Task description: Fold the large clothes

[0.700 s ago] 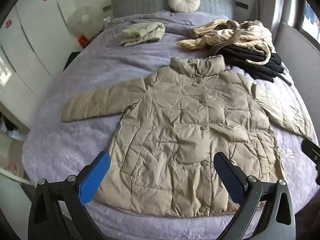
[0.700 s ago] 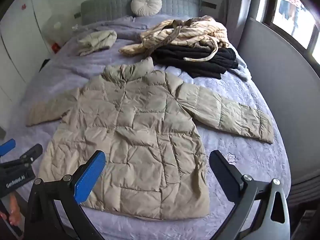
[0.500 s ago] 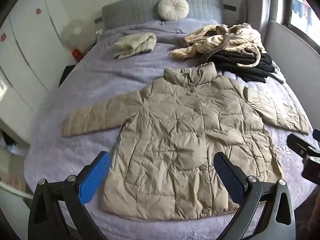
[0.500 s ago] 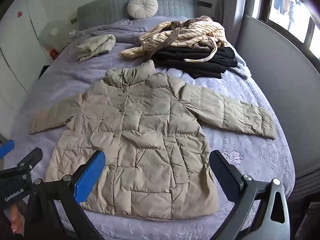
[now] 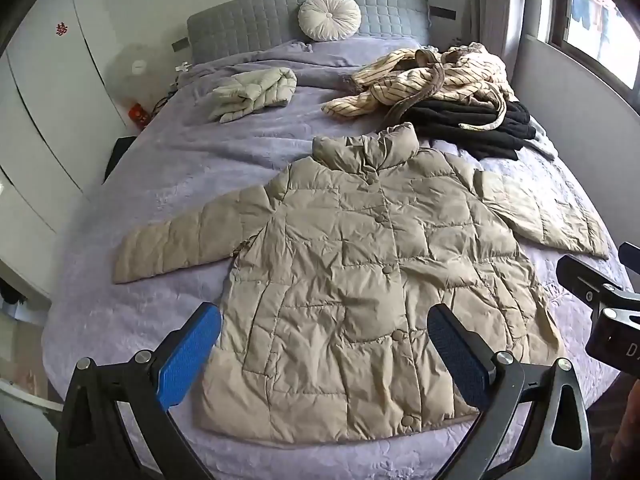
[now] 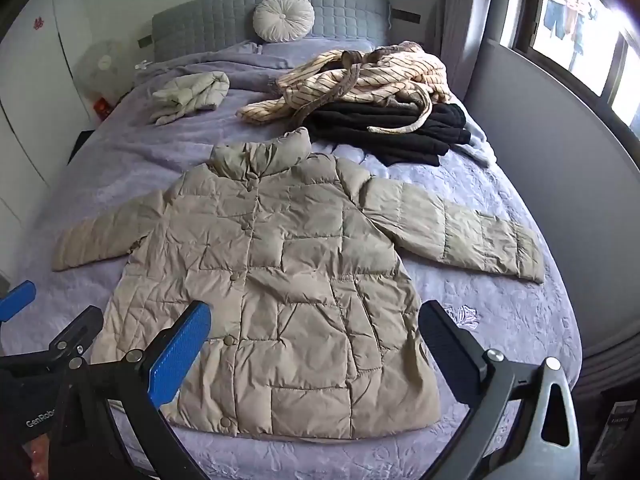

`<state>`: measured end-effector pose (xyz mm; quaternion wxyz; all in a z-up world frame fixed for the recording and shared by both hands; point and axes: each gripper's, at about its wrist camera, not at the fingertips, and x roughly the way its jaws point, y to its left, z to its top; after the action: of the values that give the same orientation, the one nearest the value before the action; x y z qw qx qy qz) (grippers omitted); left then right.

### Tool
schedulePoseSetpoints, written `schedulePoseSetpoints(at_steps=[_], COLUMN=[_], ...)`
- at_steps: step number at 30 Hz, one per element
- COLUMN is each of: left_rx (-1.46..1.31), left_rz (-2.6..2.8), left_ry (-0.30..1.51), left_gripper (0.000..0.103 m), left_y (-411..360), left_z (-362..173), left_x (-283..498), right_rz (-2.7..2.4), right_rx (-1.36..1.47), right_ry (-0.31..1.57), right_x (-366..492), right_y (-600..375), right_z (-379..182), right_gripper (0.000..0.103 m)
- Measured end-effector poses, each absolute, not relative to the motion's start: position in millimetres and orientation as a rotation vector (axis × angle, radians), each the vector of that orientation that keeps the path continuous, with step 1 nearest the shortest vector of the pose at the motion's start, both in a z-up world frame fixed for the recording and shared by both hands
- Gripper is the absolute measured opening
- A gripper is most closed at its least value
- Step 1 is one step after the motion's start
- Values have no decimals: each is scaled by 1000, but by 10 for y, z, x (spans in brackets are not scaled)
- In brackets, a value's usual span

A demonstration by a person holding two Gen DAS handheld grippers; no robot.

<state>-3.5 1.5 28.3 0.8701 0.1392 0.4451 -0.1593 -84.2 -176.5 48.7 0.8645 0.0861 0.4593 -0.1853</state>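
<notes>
Bedroom with a lavender-covered bed (image 5: pixel 168 184), grey quilted headboard (image 5: pixel 256 20) with round white cushion (image 5: pixel 329 17), white wardrobe (image 5: pixel 44 128) left, window (image 6: pixel 580 12) right. Spread flat, buttoned, sleeves out across the bed: beige puffer coat (image 5: pixel 360 276); beyond it a folded pale jacket (image 5: pixel 252 92), and a striped garment (image 5: pixel 432 80) atop black clothes (image 5: pixel 472 128). Hovering above the coat's hem, touching nothing: left gripper (image 5: pixel 324 356) and right gripper (image 6: pixel 314 354), both spread wide, both empty.

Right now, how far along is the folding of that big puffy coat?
Barely begun. Done: the beige coat lies flat, buttoned, sleeves spread on the bed; a pale jacket near the headboard already looks folded. In hand: nothing, as left tongs and right tongs are open above its hem. Left: every fold, plus the striped and black garments.
</notes>
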Motion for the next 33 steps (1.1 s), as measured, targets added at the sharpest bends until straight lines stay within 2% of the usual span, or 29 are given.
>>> schedulePoseSetpoints(at_steps=[33], left_rx=[274], left_rz=[-322], left_ry=[924], left_gripper=[103], left_y=[132], left_z=[384], left_x=[3], right_rz=[-385], right_rx=[164], right_ry=[965], right_x=[-822], right_y=[-1645], right_z=[521], right_gripper=[103])
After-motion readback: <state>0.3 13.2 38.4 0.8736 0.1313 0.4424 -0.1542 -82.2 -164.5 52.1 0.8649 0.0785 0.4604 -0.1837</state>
